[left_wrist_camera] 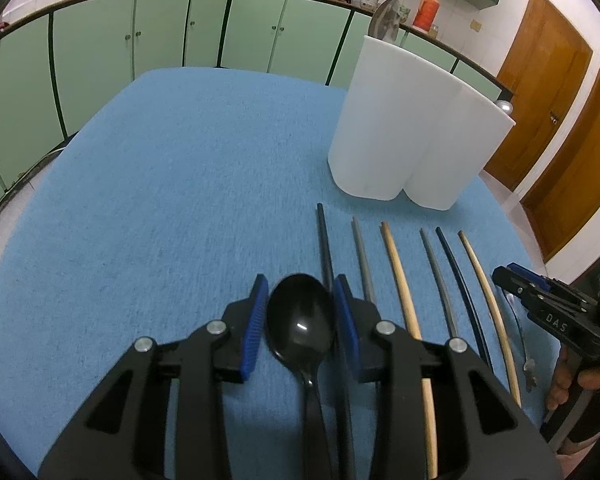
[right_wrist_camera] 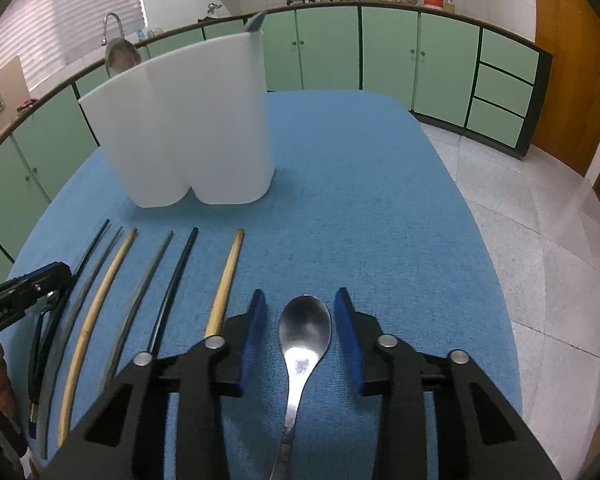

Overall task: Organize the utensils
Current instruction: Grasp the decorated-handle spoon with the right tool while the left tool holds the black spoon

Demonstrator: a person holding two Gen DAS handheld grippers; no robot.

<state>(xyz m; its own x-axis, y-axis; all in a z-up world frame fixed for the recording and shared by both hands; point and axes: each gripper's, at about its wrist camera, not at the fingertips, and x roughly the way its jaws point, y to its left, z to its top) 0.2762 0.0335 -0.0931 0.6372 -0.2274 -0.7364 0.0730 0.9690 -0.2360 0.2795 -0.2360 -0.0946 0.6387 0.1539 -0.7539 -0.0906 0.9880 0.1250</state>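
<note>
A black spoon lies bowl-forward on the blue tablecloth. My left gripper is shut on its bowl, with both blue pads against the sides. A metal spoon lies between the jaws of my right gripper, which is open, with a gap showing on each side of the bowl. Several chopsticks in black, grey and bamboo lie side by side between the two spoons. The white two-lobed holder stands upright beyond them. The right gripper shows at the left view's right edge.
The holder has a blue-grey tip sticking out of its top. The cloth's right edge drops to a tiled floor. Green cabinets run round the back, and wooden doors stand at the right. A hand grips the right tool.
</note>
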